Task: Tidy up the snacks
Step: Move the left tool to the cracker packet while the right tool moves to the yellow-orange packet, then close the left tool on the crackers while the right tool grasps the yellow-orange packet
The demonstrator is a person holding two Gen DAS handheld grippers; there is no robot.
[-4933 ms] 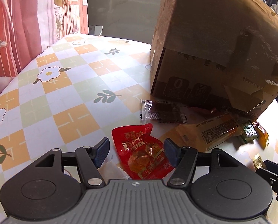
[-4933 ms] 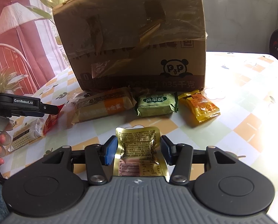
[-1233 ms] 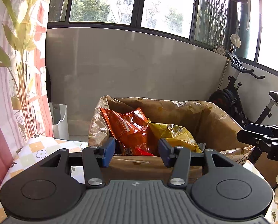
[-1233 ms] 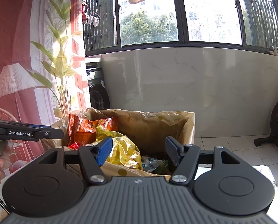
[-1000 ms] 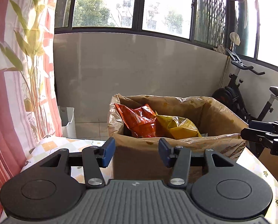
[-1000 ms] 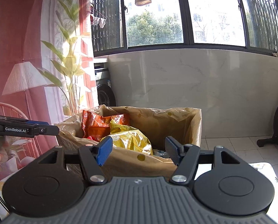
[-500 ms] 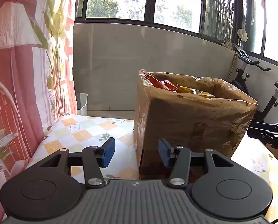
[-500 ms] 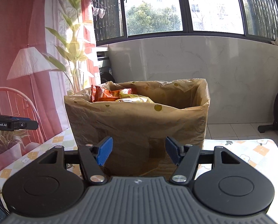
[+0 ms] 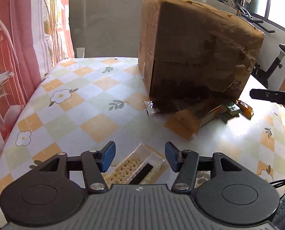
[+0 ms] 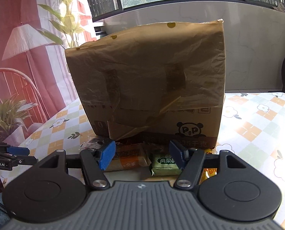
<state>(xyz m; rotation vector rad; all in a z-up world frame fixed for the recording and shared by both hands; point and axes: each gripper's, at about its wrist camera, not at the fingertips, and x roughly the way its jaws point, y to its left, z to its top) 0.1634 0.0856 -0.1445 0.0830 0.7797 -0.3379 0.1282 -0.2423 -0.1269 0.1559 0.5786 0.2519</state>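
A tall cardboard box [image 9: 198, 51] [image 10: 148, 84] lined with plastic stands on the table. Small snack packets lie at its foot: a long orange-tan pack [image 9: 196, 117] [image 10: 126, 161], a green pack [image 9: 231, 108] [image 10: 165, 163], a yellow-orange pack [image 9: 246, 109] [image 10: 211, 172] and a dark clear wrapper [image 9: 152, 107]. My left gripper [image 9: 140, 156] hangs above a clear cracker packet [image 9: 134, 167]; its jaws are opening, pads clear of the packet. My right gripper [image 10: 142, 156] stands open and empty in front of the green and orange packs.
The table carries a cloth of orange and green checks with flowers [image 9: 69, 103]. A red curtain [image 9: 18, 44] hangs at the left. An exercise bike [image 9: 276, 65] stands behind at the right. The right gripper [image 9: 272, 95] shows at the left view's right edge.
Both grippers have sunk from box-top height to just above the table and tipped downward. The box's contents have left view; the packets on the table now show. The left jaws stand a little wider.
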